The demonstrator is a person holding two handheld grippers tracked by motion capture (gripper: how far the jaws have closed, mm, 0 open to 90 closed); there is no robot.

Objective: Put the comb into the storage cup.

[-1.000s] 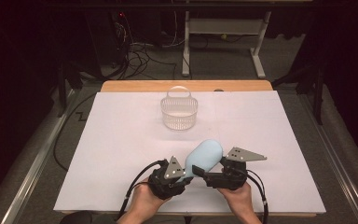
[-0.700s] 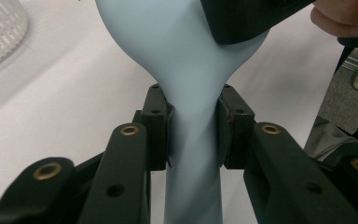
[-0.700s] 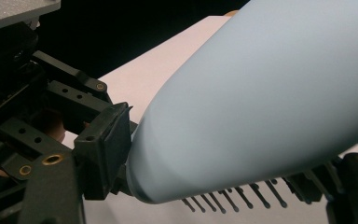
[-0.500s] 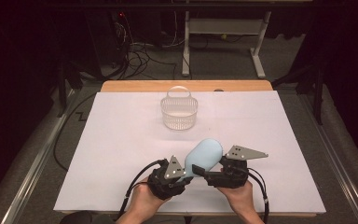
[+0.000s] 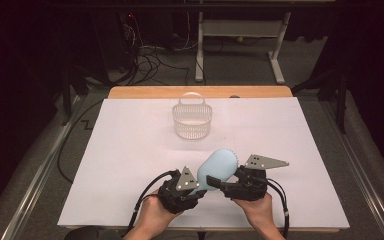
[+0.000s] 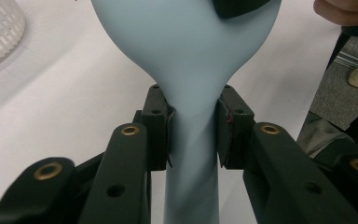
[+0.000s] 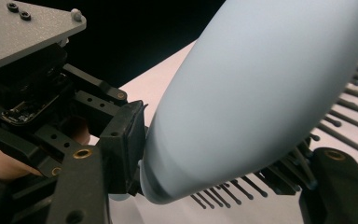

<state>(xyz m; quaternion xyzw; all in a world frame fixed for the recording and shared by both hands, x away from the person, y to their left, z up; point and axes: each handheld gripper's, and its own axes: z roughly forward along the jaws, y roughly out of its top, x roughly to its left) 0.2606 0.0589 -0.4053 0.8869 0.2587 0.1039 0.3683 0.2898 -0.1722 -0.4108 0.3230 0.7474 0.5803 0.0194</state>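
A pale blue plastic hairbrush with an oval head and dark bristles [image 5: 217, 168] is held up just above the white-covered desk [image 5: 120, 150], near its front edge and well in front of the white slatted plastic basket with a hoop handle [image 5: 192, 120], which stands alone toward the far middle of the desk. The left hand-held gripper [image 5: 196, 189] is clamped on the brush's narrow handle: in the left gripper view its two black pads [image 6: 158, 126] press against either side of the neck just below where the head swells out, and the handle runs down between the jaws. The person's left hand [image 5: 152, 215] wraps the body of that gripper from below. The right hand-held gripper [image 5: 225, 184] comes in from the other side, level with the brush's head and farther from the basket than the head's tip; its jaws have just been closing, with the head of the brush between them. In the right gripper view one black pad [image 7: 123, 147] lies against the rim of the smooth blue back, while the bristles [image 7: 242, 186] point toward the other jaw [image 7: 340, 182], which sits right at their tips; I cannot tell whether it presses on them.
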